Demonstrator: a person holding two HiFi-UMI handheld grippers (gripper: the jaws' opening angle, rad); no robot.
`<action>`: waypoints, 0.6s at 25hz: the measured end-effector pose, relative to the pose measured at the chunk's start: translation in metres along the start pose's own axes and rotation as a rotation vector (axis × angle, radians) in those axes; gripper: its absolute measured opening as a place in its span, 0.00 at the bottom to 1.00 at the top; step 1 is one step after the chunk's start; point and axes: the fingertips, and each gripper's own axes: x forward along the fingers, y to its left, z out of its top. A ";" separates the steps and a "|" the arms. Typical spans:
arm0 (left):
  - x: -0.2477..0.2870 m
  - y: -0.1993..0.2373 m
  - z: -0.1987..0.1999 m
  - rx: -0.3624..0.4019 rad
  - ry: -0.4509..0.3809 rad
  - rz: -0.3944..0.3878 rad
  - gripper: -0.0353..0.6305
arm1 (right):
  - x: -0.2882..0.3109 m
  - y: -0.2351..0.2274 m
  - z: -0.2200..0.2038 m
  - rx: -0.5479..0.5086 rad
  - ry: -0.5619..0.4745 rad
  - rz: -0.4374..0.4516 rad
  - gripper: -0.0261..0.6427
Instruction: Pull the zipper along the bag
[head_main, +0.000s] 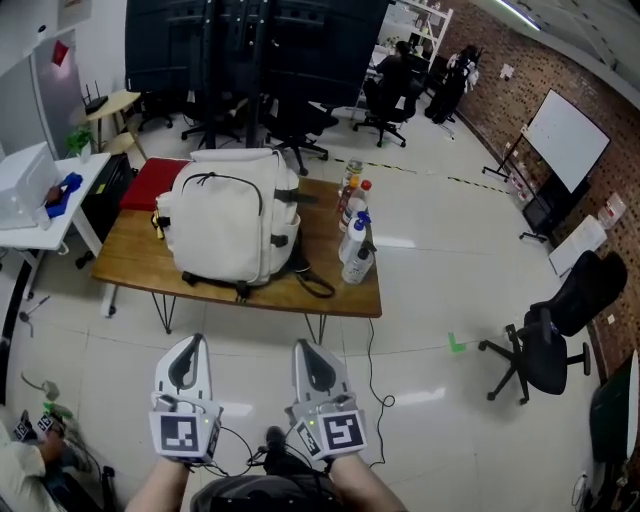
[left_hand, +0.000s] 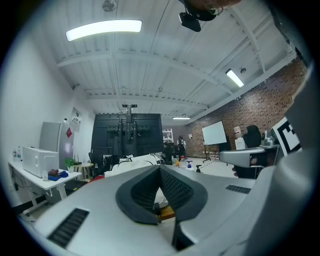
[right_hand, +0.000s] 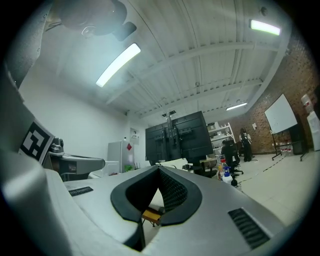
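The left gripper (head_main: 189, 348) and right gripper (head_main: 312, 352), both with jaws together on nothing, sit well apart from the white bag (head_main: 228, 225) on the wooden table (head_main: 335, 288) at twelve o'clock, the left lined up more squarely.

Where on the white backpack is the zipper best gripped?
Probably the pull on the dark zipper arcing over the backpack's front panel, coming from the near side: it stands upright, front toward the table's near edge. Pull too small to see.
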 end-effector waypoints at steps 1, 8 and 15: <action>0.009 -0.001 0.000 0.001 -0.003 0.000 0.07 | 0.007 -0.006 -0.001 0.002 0.000 0.005 0.06; 0.066 -0.010 -0.005 0.014 0.016 0.006 0.07 | 0.045 -0.053 -0.009 0.005 0.013 0.036 0.06; 0.109 -0.012 -0.012 0.012 0.028 0.040 0.07 | 0.072 -0.088 -0.023 0.023 0.036 0.071 0.06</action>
